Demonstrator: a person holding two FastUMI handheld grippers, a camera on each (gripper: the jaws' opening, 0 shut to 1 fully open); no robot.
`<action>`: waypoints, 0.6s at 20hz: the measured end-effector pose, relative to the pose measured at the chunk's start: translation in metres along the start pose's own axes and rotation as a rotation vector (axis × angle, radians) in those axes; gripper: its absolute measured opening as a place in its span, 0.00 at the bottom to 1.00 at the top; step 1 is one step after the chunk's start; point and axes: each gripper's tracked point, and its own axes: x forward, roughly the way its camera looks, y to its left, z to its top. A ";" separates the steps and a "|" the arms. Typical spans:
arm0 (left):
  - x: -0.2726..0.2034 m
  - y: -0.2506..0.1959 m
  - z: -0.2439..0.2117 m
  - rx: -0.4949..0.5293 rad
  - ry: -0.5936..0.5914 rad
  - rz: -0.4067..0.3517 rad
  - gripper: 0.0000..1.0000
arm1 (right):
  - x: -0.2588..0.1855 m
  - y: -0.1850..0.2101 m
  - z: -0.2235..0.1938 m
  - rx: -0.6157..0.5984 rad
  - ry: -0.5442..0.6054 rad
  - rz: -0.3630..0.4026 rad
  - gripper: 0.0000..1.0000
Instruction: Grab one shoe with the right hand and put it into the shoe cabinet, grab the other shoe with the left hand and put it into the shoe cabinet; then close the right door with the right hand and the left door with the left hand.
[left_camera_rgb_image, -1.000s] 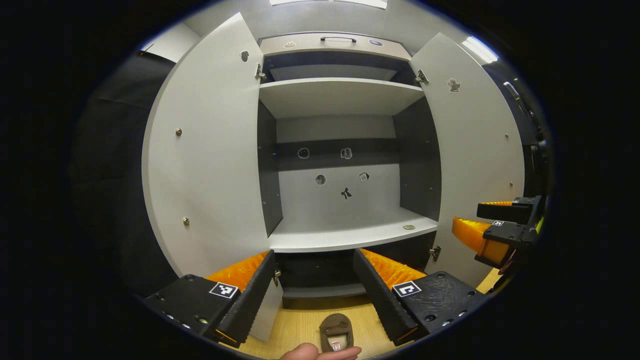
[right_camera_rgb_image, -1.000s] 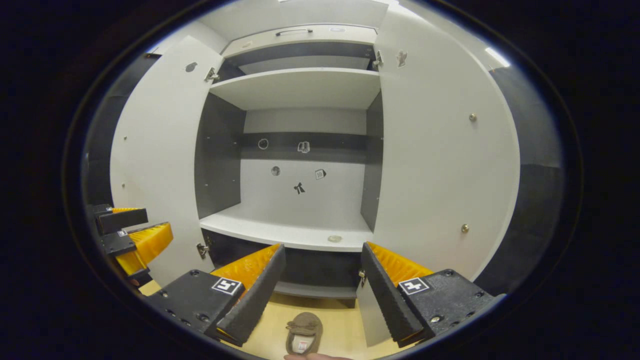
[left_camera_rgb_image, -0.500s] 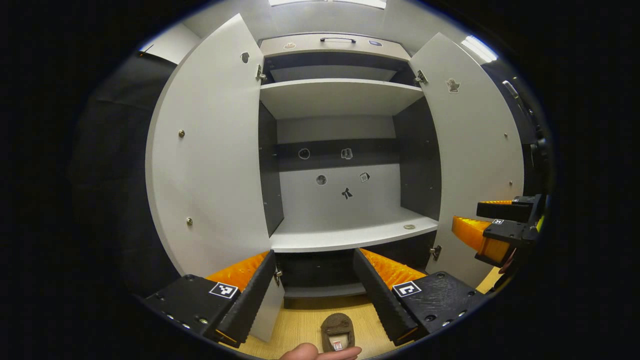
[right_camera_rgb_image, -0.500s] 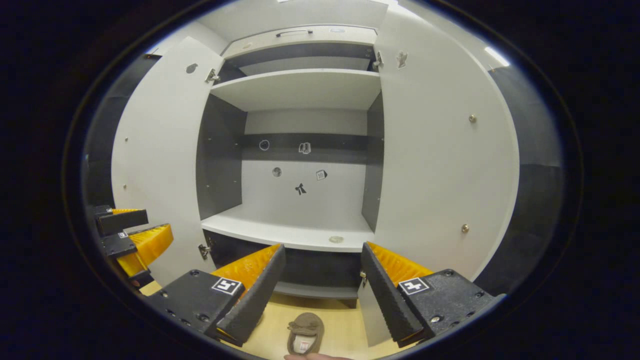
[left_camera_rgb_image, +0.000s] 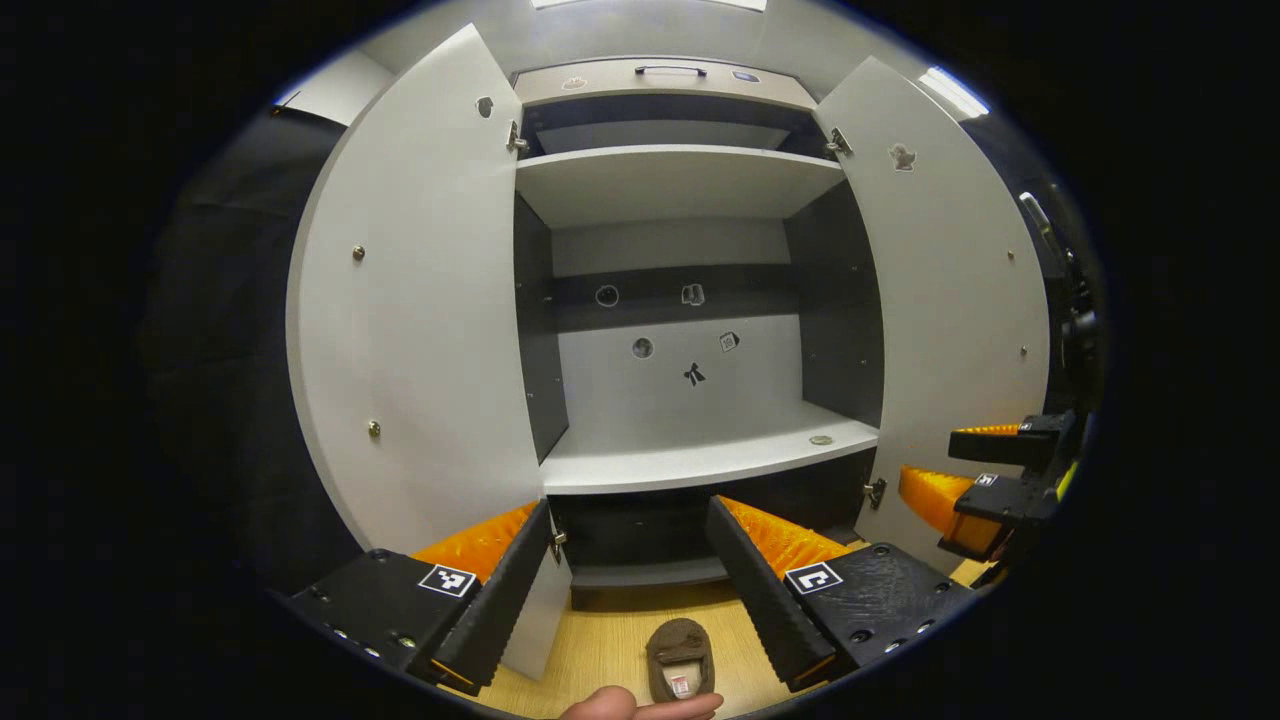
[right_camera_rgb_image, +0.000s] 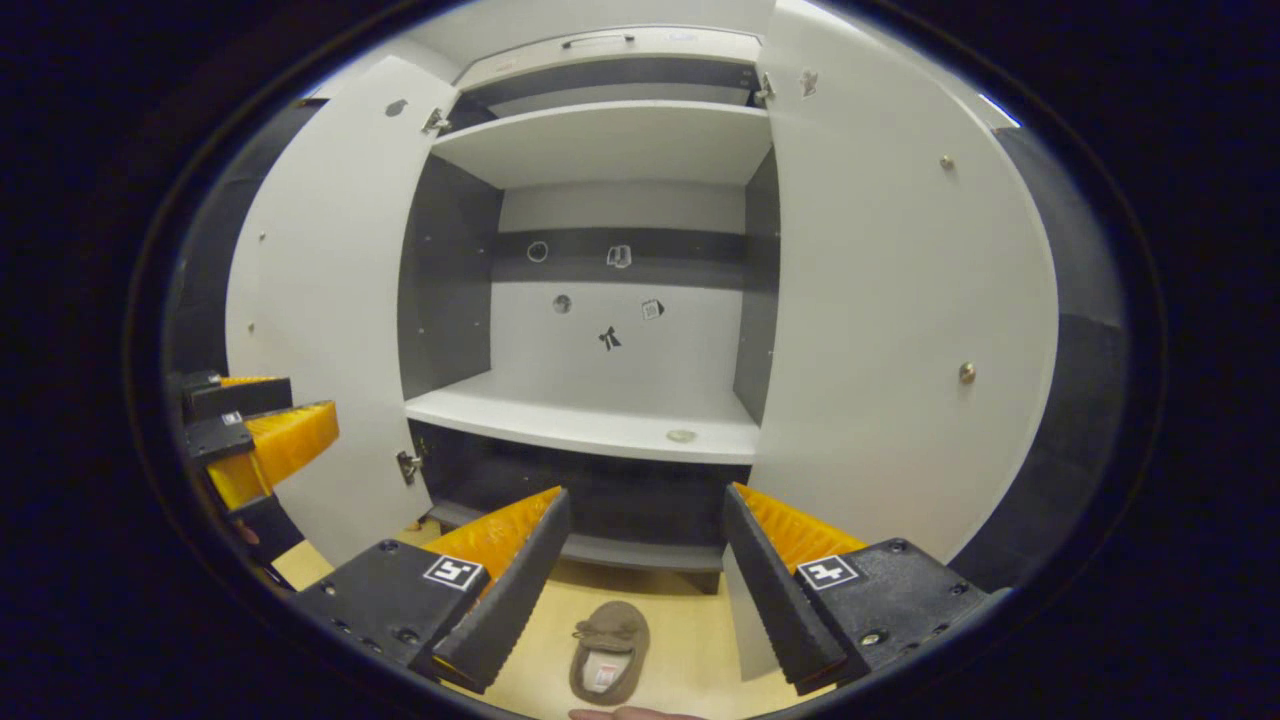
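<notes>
Both doors of the shoe cabinet (left_camera_rgb_image: 690, 460) stand open. The left gripper (left_camera_rgb_image: 630, 600) and right gripper (right_camera_rgb_image: 640, 600) gape wide, holding nothing (each hangs over the floor), with a brown shoe (right_camera_rgb_image: 608, 665) lying below between the fingers

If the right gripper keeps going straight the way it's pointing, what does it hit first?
Probably the dark lower compartment of the open shoe cabinet, under the white shelf. The right gripper has its jaws open, and the brown shoe lies lower on the floor, likely beneath that line. Depth is unclear.

Staged booth: black cloth wall (left_camera_rgb_image: 230, 330), open shoe cabinet (left_camera_rgb_image: 690, 180)
</notes>
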 end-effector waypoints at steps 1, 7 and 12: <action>0.000 -0.002 -0.004 0.005 0.010 -0.003 0.96 | 0.000 0.004 -0.013 -0.005 0.028 0.018 0.99; -0.004 -0.007 -0.018 0.034 0.057 -0.017 0.96 | 0.009 0.029 -0.101 -0.032 0.189 0.103 0.99; -0.013 -0.008 -0.033 0.075 0.108 -0.017 0.96 | 0.024 0.044 -0.195 -0.029 0.380 0.166 0.99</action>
